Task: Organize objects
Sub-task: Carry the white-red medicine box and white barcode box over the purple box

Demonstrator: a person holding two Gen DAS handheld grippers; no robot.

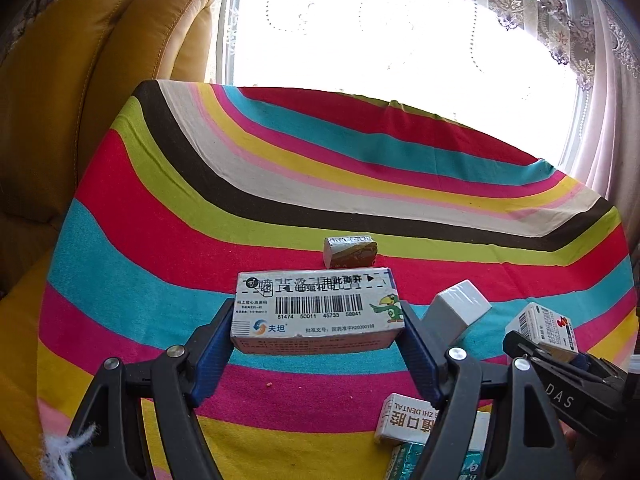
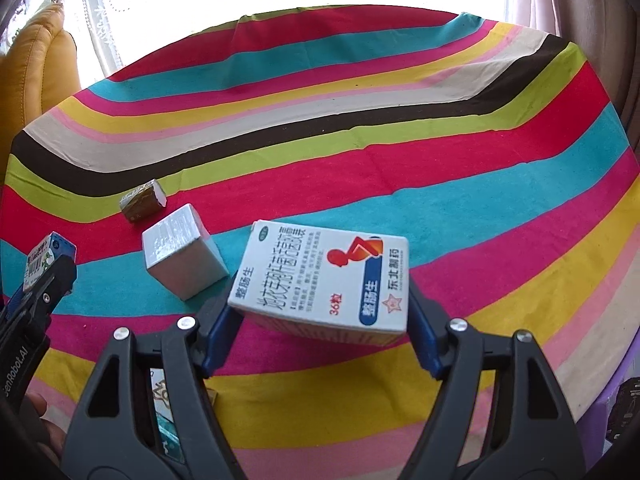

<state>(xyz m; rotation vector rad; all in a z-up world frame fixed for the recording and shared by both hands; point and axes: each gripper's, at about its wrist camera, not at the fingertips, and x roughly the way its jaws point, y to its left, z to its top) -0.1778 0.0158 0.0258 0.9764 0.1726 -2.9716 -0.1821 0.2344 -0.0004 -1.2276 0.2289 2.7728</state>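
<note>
Left tool [image 1: 318, 320]: clamped on a barcode medicine box [image 1: 316, 312].
Right tool [image 2: 320, 304]: gripping a white pill box [image 2: 324, 280], tilted.
Nearby on worktop [image 2: 440, 184]: plain white box [image 2: 180, 256], small brown packet [image 2: 142, 200].

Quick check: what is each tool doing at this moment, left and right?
Left tool: closed on the barcode medicine box.
Right tool: closed on the white and blue medicine box, held tilted.

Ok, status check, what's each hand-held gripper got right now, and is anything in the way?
Left hand-held gripper shut on barcode box. Right hand-held gripper shut on red-logo box. Silver box sits close between them; striped tablecloth beyond bare.
</note>
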